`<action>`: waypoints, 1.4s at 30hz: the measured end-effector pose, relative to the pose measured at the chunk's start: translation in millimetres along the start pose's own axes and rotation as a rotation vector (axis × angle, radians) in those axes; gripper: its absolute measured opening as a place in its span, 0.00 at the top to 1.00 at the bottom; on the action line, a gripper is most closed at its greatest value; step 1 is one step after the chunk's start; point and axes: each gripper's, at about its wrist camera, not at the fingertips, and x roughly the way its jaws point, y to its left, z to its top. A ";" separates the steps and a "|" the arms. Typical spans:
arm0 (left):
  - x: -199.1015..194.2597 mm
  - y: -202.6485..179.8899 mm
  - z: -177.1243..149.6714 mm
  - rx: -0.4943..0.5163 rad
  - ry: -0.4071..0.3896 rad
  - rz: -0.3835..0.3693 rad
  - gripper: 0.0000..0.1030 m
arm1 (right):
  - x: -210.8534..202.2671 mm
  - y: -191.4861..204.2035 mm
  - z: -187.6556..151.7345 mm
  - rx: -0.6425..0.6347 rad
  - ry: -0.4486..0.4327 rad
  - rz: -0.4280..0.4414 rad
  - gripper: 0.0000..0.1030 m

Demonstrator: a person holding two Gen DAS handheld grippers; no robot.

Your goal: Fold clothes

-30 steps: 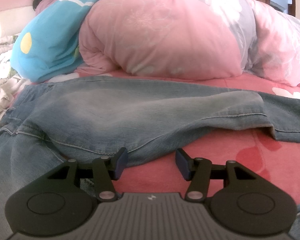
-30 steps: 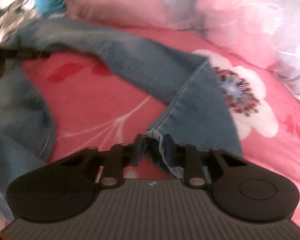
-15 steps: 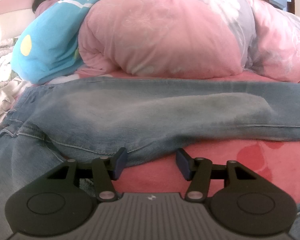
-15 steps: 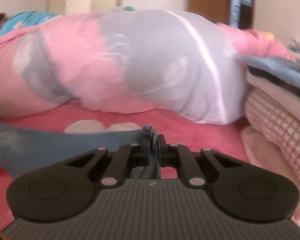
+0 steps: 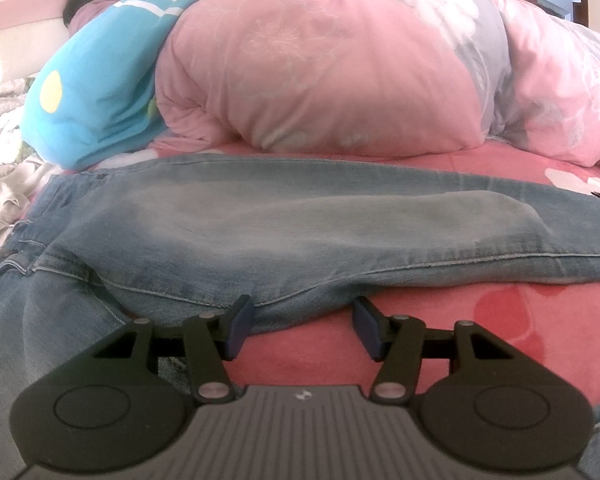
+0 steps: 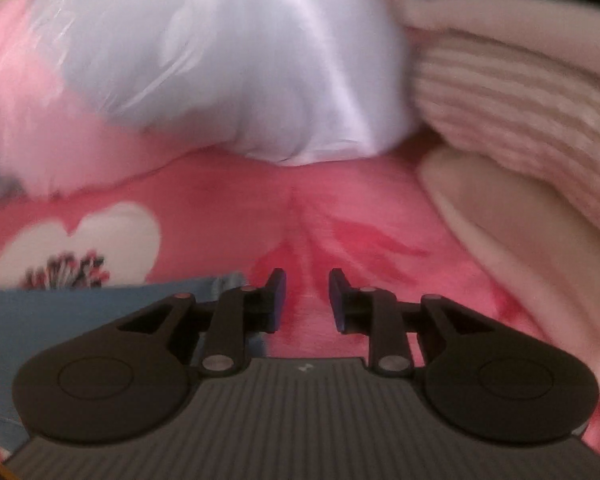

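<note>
Jeans (image 5: 284, 224) lie spread flat across the bed (image 5: 500, 320), on its pink flowered sheet, with one leg stretched sideways from left to right in our left wrist view. The waistband end sits at the left, and more denim fills the lower left corner. Our left claw (image 5: 303, 328) hangs low at the near edge of that leg, its jaws wide apart and holding nothing; the left pad (image 5: 240, 322) is just at the denim's hem, though we cannot tell if it touches. In the right wrist view, which is blurred, a blue strip of the jeans (image 6: 80, 312) shows at the lower left, beside and partly under our right claw (image 6: 307, 300). Its jaws stand apart over bare sheet, gripping nothing. Behind the jeans a bulky pink duvet (image 5: 320, 72) is heaped up, with a blue pillow (image 5: 96, 96) at its left. To the right lies a stack of folded beige clothes (image 6: 520, 112).
</note>
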 end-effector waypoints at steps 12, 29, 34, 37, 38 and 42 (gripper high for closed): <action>-0.6 1.1 -0.1 -0.009 0.001 -0.004 0.44 | -56.9 -53.8 -69.5 0.727 0.258 0.291 0.57; -3.7 4.1 0.7 -0.017 -0.006 -0.007 0.43 | -29.6 -46.3 -58.1 0.604 0.200 0.256 0.97; -12.1 13.2 2.1 -0.051 -0.008 -0.046 0.43 | -53.5 -60.4 -58.6 0.628 0.154 0.213 0.75; -24.0 19.9 3.4 -0.060 0.001 -0.064 0.43 | -80.3 -73.3 -55.1 0.674 0.138 0.129 0.71; -27.2 22.5 4.2 -0.061 0.007 -0.071 0.43 | -90.1 -69.0 -51.9 0.665 0.133 0.135 0.71; -33.4 34.1 8.4 -0.085 0.023 -0.072 0.43 | -112.4 -0.7 -30.7 0.427 0.138 0.333 0.71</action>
